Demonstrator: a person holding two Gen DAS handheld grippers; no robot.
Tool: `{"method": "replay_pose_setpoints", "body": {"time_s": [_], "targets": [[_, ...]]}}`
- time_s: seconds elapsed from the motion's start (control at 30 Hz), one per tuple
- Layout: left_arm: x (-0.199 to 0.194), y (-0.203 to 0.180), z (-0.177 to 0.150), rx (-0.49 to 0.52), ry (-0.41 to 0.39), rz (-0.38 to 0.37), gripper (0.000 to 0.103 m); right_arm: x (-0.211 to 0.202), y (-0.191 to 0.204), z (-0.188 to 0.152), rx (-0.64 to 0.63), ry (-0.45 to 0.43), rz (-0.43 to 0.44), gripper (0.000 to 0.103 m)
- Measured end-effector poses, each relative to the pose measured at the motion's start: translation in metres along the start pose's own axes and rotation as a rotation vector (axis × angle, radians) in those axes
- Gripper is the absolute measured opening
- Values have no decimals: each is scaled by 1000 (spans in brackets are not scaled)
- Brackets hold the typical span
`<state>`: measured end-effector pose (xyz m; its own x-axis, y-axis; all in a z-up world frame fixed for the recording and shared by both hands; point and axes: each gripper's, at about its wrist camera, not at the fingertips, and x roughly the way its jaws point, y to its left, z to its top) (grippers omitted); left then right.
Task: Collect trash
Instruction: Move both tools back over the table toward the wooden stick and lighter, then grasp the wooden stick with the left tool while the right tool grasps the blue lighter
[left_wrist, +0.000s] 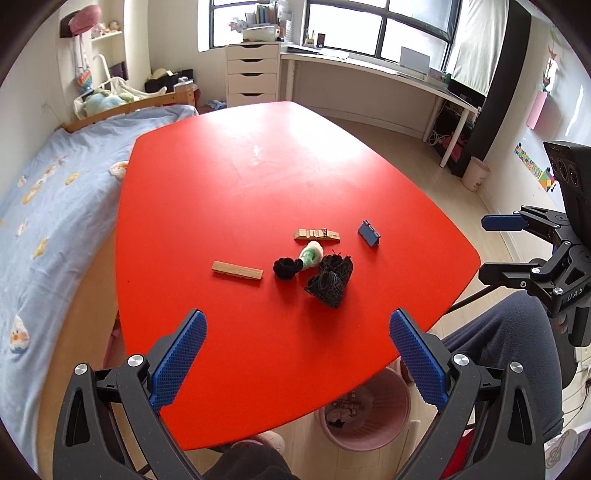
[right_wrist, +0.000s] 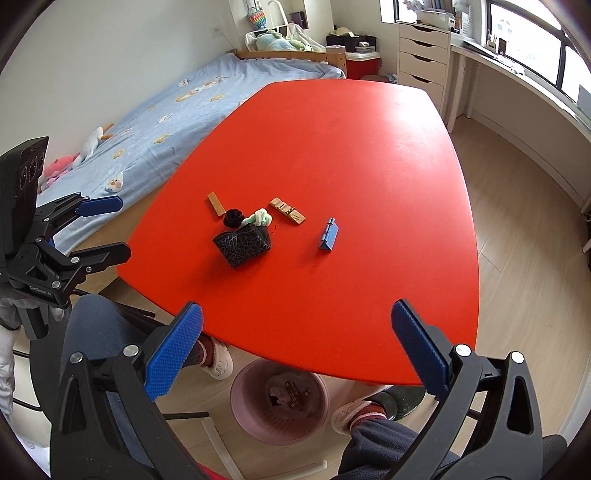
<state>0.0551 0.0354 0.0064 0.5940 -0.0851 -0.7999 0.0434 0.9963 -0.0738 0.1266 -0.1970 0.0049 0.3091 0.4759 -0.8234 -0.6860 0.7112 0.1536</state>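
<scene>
On the red table (left_wrist: 258, 177) (right_wrist: 351, 147) lie several small items: a plain wooden stick (left_wrist: 237, 271) (right_wrist: 216, 204), a notched wooden piece (left_wrist: 317, 235) (right_wrist: 287, 210), a blue hinged block (left_wrist: 368, 233) (right_wrist: 328, 235), a black fuzzy ball (left_wrist: 286, 268) (right_wrist: 233, 218), a white-green fluffy piece (left_wrist: 311, 254) (right_wrist: 259, 218) and a black crumpled pouch (left_wrist: 329, 280) (right_wrist: 243, 243). My left gripper (left_wrist: 297, 354) (right_wrist: 107, 229) is open and empty over the near table edge. My right gripper (right_wrist: 297, 347) (left_wrist: 495, 247) is open and empty, near the table's near edge.
A pink waste basket (left_wrist: 364, 410) (right_wrist: 279, 402) with some scraps inside stands on the floor under the table's near edge, beside the person's knees and feet. A bed with a blue cover (left_wrist: 48, 229) (right_wrist: 177, 107) runs along the left. A white desk (left_wrist: 369, 70) and drawers (left_wrist: 252, 74) stand behind.
</scene>
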Motion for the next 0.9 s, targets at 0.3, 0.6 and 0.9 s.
{"method": "replay_pose_setpoints", "body": {"time_s": [0.3, 0.6, 0.9], "targets": [[47, 34, 29, 26, 93, 14, 95, 45, -19, 43, 34, 69, -25, 100], [94, 52, 40, 50, 183, 2, 95, 89, -28, 60, 67, 140, -38, 100], [128, 55, 35, 82, 255, -5, 95, 116, -30, 63, 52, 188, -45, 100]]}}
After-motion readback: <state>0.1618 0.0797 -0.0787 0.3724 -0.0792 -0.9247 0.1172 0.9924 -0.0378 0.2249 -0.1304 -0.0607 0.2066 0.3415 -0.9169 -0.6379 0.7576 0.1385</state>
